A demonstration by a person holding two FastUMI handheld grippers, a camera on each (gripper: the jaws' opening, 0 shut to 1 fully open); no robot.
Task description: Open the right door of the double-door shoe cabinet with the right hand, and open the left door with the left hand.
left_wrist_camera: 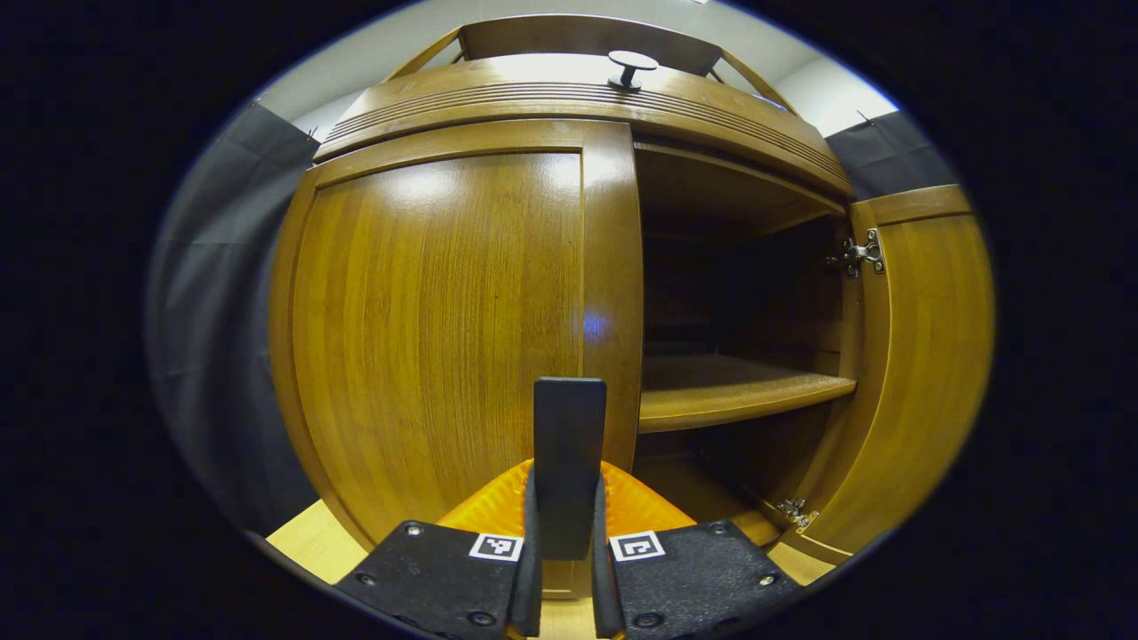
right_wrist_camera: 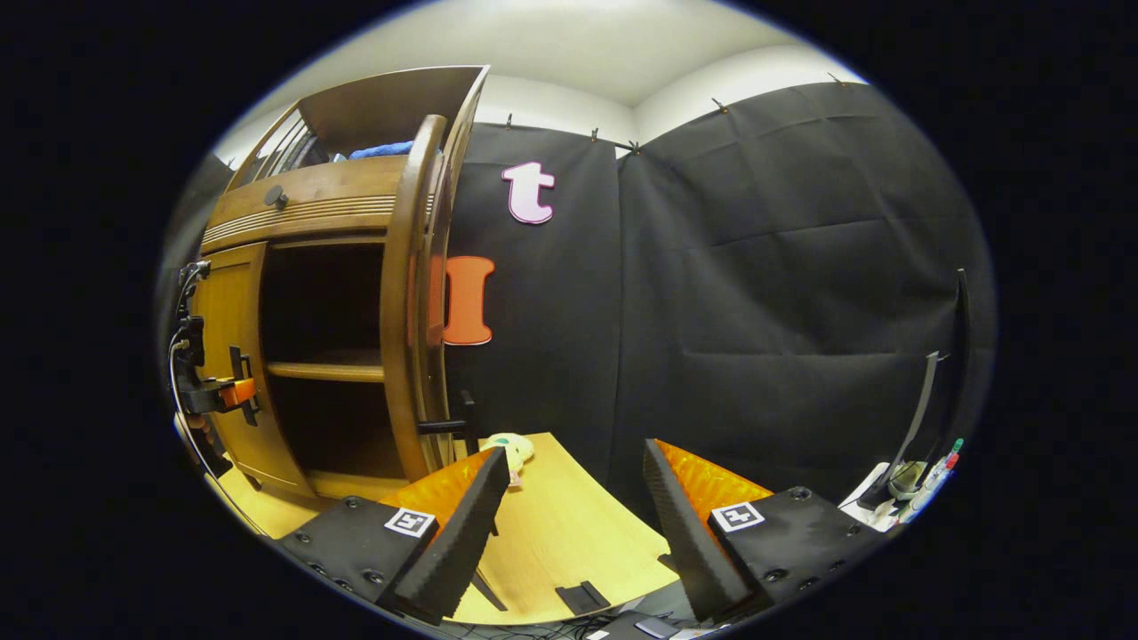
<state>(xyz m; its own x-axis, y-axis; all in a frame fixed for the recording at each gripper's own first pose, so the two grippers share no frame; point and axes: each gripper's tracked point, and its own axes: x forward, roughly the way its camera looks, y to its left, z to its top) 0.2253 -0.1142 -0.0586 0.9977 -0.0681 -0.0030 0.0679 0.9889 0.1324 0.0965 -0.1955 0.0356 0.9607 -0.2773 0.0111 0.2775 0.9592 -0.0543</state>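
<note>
The wooden shoe cabinet (left_wrist_camera: 569, 98) stands close in front of me in the left gripper view. Its left door (left_wrist_camera: 436, 329) looks closed or nearly so. My left gripper (left_wrist_camera: 567, 533) is shut on that door's dark upright handle (left_wrist_camera: 569, 418), one finger on each side. The right door (left_wrist_camera: 925, 356) is swung wide open, showing a shelf (left_wrist_camera: 738, 391) inside. In the right gripper view the open right door (right_wrist_camera: 402, 311) shows edge-on with its handle (right_wrist_camera: 444, 425), and the left gripper (right_wrist_camera: 222, 391) is at the left door. My right gripper (right_wrist_camera: 573, 524) is open, holds nothing, and sits away from the cabinet.
The cabinet stands on a light wooden table (right_wrist_camera: 551, 524). A small pale object (right_wrist_camera: 511, 449) lies on it near the open door. A stand with pens (right_wrist_camera: 925, 471) is at the far right. A round knob (left_wrist_camera: 631, 67) sits on the drawer above the doors.
</note>
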